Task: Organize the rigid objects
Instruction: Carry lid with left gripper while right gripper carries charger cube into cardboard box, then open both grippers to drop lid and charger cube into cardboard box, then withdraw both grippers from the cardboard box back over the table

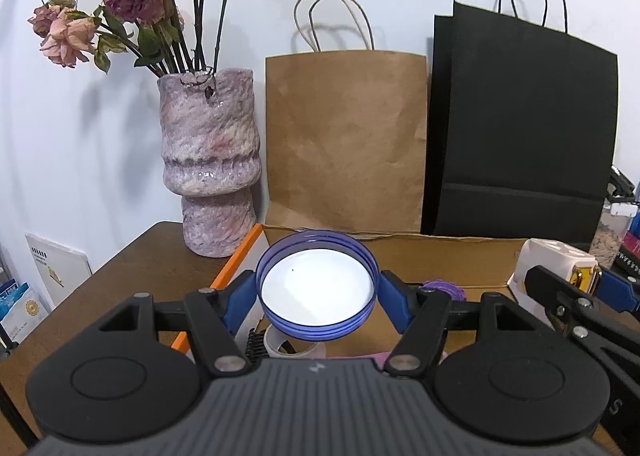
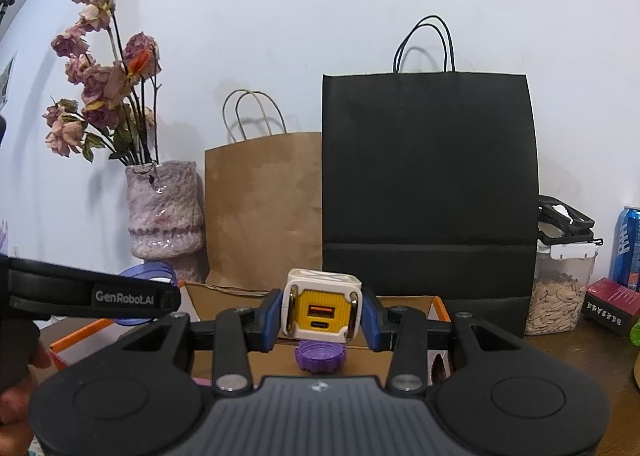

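My left gripper (image 1: 317, 288) is shut on a round blue-rimmed lid with a white inside (image 1: 316, 286), held above an open cardboard box (image 1: 440, 256) with an orange edge. In the right wrist view my right gripper (image 2: 322, 314) is shut on a white and yellow cube charger (image 2: 320, 306), also over the box. The charger (image 1: 554, 266) and the right gripper's blue finger (image 1: 618, 286) show at the right of the left wrist view. A purple ridged cap (image 2: 320, 355) lies in the box below the charger. The blue lid (image 2: 150, 274) peeks above the left gripper's arm.
A pink stone-look vase (image 1: 210, 160) of dried roses, a brown paper bag (image 1: 346, 136) and a black paper bag (image 1: 520, 128) stand behind the box. A tape roll (image 1: 288, 344) lies in the box. A seed container (image 2: 560, 288), a blue can (image 2: 628, 248) and a dark red box (image 2: 612, 304) sit right.
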Tool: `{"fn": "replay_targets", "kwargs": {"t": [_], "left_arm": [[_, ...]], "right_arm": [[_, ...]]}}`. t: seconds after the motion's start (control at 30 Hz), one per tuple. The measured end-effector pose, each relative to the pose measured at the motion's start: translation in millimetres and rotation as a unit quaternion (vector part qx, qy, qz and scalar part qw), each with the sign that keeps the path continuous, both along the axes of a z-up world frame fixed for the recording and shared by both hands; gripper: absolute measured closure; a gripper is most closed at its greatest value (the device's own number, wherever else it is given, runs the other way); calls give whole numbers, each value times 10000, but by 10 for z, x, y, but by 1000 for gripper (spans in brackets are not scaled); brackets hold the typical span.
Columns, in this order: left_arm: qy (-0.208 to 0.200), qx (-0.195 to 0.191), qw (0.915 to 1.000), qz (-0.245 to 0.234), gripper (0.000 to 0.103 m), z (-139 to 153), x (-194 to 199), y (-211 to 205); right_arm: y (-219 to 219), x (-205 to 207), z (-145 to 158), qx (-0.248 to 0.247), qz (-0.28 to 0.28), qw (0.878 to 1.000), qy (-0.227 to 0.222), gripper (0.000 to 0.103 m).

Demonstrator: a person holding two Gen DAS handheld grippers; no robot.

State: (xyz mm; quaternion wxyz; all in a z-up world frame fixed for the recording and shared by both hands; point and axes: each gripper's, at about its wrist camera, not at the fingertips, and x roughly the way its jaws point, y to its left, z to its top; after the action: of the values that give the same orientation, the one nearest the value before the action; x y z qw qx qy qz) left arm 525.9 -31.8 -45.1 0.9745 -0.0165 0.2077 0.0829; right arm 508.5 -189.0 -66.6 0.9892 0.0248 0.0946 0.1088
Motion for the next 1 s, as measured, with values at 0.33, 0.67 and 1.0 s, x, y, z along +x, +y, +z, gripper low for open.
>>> {"fn": "replay_targets", "kwargs": {"t": [0.33, 0.67, 1.0], "left_arm": [[191, 124, 9997, -4, 35, -84, 100, 10], [245, 196, 9995, 56, 2, -116, 76, 11], [341, 171, 9992, 114, 0, -125, 90, 24]], "right_arm": [[9, 101, -77, -60, 120, 9994, 313, 63], [-24, 111, -169, -107, 93, 9969, 775, 36], [-65, 94, -175, -112, -152, 9969, 761, 0]]}}
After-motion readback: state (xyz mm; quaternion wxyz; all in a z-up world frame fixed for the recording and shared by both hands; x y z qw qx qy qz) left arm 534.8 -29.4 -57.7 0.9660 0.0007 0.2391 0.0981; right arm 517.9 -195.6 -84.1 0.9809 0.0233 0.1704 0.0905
